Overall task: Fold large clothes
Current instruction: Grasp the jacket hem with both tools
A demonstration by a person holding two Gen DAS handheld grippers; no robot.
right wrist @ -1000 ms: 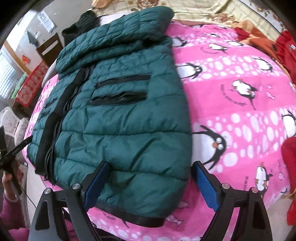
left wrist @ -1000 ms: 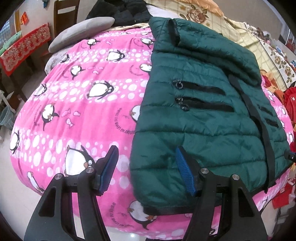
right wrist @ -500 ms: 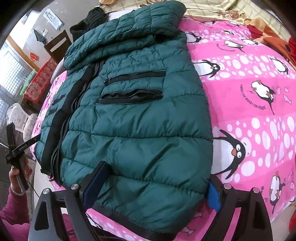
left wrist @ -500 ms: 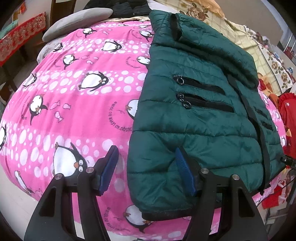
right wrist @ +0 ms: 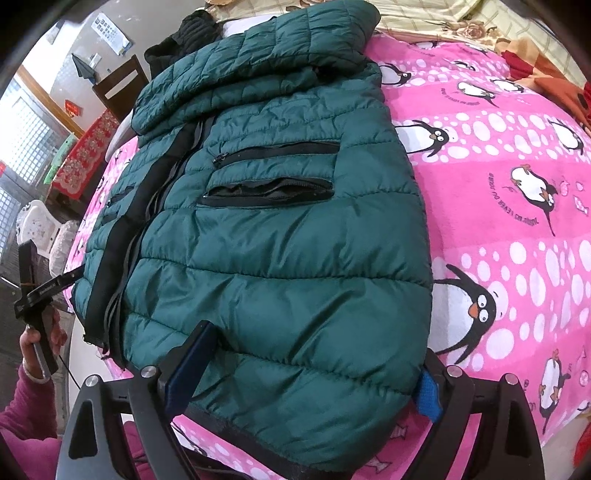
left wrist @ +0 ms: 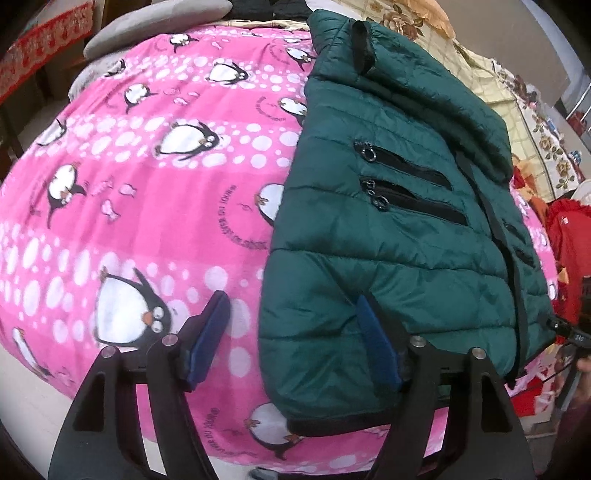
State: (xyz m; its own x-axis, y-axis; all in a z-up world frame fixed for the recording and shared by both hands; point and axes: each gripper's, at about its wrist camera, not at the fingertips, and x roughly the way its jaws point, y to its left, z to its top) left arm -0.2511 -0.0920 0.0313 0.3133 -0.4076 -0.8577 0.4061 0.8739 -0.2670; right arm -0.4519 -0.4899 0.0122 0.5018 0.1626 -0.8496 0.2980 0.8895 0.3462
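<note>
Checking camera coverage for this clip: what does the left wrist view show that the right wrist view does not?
Only the left wrist view shows the left gripper, its jaws opening astride the jacket's side edge, two ring-shaped zipper pulls, and a grey cushion.

Only the right wrist view shows the right gripper, its jaws wide around the jacket's hem corner, a gaping pocket, and a hand on a gripper handle.

Both show the green puffer jacket lying flat on the pink penguin blanket.
</note>
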